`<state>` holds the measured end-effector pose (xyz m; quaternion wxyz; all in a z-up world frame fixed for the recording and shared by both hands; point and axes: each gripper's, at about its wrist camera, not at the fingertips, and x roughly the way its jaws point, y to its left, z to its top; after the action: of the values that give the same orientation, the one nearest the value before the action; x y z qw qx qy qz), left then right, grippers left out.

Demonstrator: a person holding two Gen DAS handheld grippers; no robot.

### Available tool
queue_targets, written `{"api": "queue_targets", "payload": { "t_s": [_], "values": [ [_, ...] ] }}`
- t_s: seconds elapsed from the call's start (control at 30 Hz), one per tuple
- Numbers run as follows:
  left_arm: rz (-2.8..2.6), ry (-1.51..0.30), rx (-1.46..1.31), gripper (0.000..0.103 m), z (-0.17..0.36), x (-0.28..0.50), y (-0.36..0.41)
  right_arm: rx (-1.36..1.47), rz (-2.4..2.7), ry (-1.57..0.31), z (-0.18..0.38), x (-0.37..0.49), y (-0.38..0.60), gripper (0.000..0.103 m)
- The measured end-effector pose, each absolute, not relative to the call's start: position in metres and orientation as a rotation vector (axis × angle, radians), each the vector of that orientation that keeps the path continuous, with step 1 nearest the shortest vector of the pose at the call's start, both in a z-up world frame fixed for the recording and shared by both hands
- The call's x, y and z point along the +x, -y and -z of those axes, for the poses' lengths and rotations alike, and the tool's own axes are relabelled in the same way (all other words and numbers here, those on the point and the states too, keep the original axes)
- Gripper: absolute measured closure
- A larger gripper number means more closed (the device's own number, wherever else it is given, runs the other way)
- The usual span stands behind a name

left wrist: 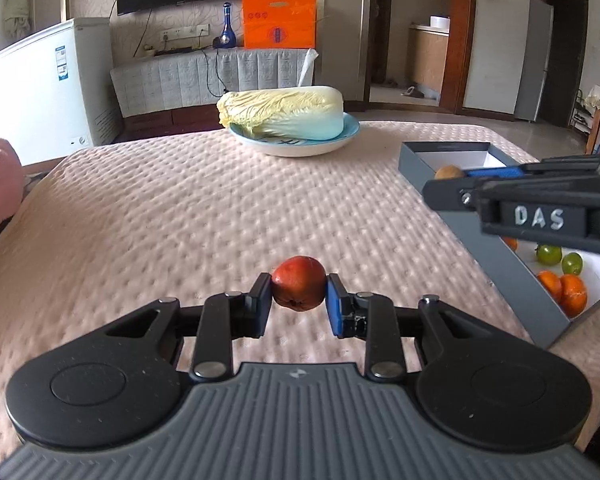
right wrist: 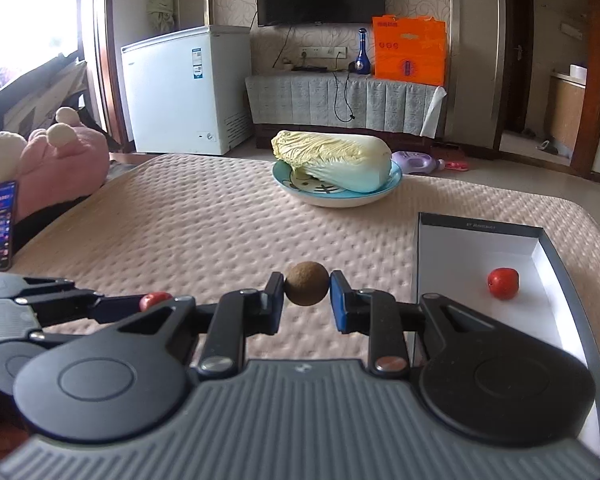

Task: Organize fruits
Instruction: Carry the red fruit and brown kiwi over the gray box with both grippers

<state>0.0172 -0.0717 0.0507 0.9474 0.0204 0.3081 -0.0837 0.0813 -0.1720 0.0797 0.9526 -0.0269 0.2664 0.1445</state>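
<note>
A wide stretch of quilted pink tablecloth (left wrist: pixel 160 208) lies bare ahead of both grippers. At the far edge a blue plate (right wrist: pixel 394 184) bearing a napa cabbage (right wrist: pixel 332 160) blocks the middle. To the right, the grey box (right wrist: pixel 556 264) raises low walls, its white floor mostly free around one red fruit (right wrist: pixel 503 283). A pink plush toy (right wrist: pixel 60 160) crowds the left edge.

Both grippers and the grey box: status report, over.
Left gripper shut on round red fruit. Right gripper shut on round brown fruit. Open grey cardboard box right, nothing blocking.
</note>
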Motion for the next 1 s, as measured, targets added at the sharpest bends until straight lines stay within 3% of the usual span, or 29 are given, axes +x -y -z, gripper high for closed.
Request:
{"api": "queue_targets", "payload": {
  "t_s": [0.5,1.0],
  "values": [
    [0.005,-0.643,0.01,0.069,-0.062,0.004,0.002,0.006,-0.516,-0.531,-0.085,0.08,0.105,0.075],
    [0.191,-0.619,0.066,0.069,-0.06,0.001,0.088,-0.044,-0.325,-0.535,-0.089,0.057,0.184,0.075]
  ]
}}
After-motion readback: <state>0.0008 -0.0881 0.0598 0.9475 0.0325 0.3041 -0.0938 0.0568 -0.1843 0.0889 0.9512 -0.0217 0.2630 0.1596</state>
